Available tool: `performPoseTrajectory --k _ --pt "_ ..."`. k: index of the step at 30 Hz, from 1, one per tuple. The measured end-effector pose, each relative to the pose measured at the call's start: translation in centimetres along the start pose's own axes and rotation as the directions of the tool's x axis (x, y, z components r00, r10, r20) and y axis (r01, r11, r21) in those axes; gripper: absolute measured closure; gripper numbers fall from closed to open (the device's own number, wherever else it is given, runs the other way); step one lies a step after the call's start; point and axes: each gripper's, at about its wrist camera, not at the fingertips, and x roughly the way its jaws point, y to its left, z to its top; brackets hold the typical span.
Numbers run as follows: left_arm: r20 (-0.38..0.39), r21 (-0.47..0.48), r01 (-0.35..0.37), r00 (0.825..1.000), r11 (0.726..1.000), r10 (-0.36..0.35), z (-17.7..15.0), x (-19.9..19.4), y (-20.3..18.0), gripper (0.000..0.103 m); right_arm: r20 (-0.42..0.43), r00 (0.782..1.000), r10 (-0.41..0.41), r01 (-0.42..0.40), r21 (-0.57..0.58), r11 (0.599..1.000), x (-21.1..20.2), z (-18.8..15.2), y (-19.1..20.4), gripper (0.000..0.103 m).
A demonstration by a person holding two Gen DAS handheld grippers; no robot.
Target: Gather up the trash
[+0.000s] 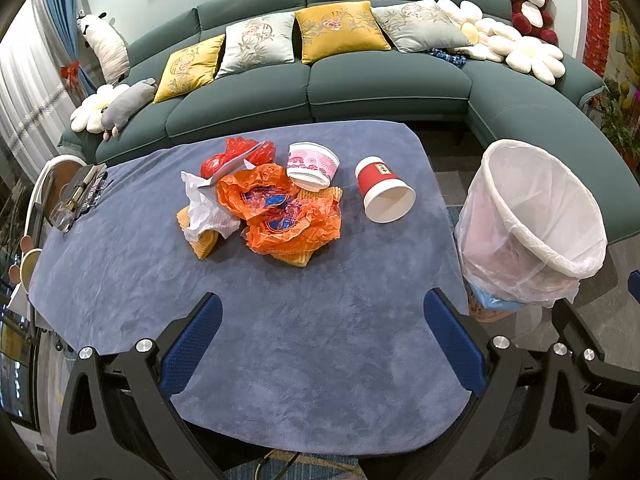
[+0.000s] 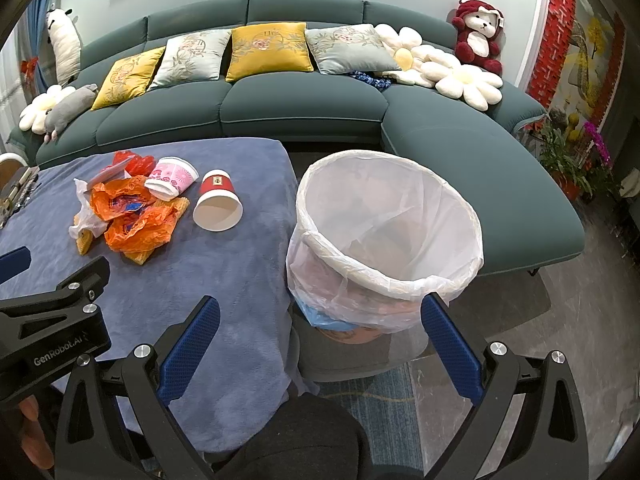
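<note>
A heap of trash lies on the blue-covered table (image 1: 280,340): crumpled orange plastic bags (image 1: 280,212), white tissue (image 1: 204,208), a red bag (image 1: 236,156) and yellow waffle-pattern pieces. Beside it a pink-patterned paper cup (image 1: 312,166) and a red paper cup (image 1: 382,188) lie on their sides. A white-lined trash bin (image 2: 384,236) stands on the floor right of the table. My left gripper (image 1: 322,312) is open over the near part of the table, empty. My right gripper (image 2: 320,316) is open and empty, near the bin's front rim.
A green sectional sofa (image 1: 360,88) with cushions and plush toys runs behind the table and bin. A tray with small items (image 1: 80,196) sits at the table's left edge. Potted plants (image 2: 572,160) stand at the far right. A person's dark-clad leg (image 2: 296,440) shows below.
</note>
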Motion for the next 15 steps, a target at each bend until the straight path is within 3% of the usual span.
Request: performPoseTrajectory --k 15 --pt "-0.001 -0.003 -0.002 1.000 1.000 0.002 -0.11 -0.03 0.39 0.007 0.000 1.000 0.000 0.000 -0.002 1.000 0.01 0.06 0.29 0.007"
